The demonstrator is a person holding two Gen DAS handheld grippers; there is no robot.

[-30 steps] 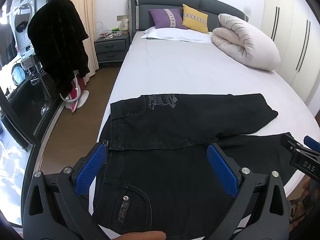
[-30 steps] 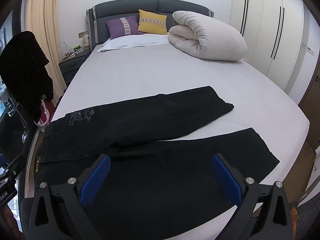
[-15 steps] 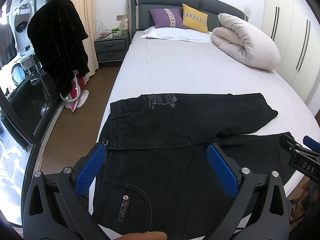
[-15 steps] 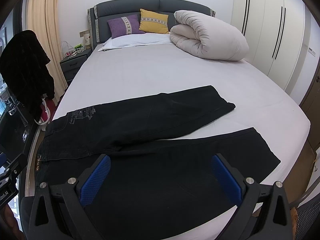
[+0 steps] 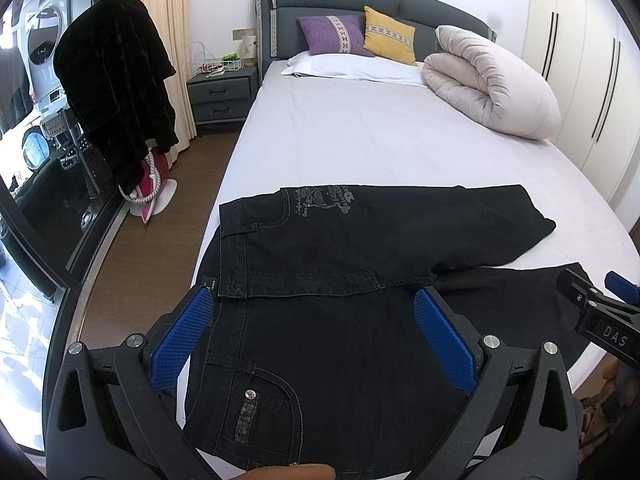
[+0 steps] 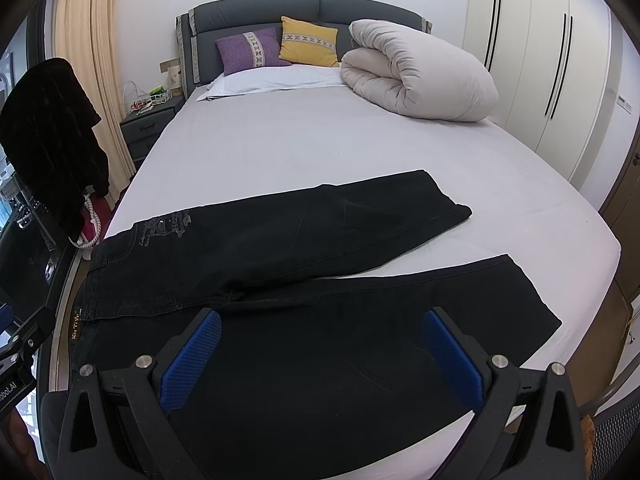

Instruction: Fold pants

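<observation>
Left wrist view: left gripper (image 5: 314,334) spread wide above black pants (image 5: 360,280), holding nothing. Pants flat on the bed (image 5: 360,132), at the foot end, waistband by the bed's left edge, legs parted. Right gripper (image 5: 600,312) poking in over the bed's right side.

Right wrist view: right gripper (image 6: 320,354) gaping wide over the pants (image 6: 300,240) near leg, empty. Rolled duvet (image 6: 420,76) near the bed (image 6: 320,140) head.
</observation>
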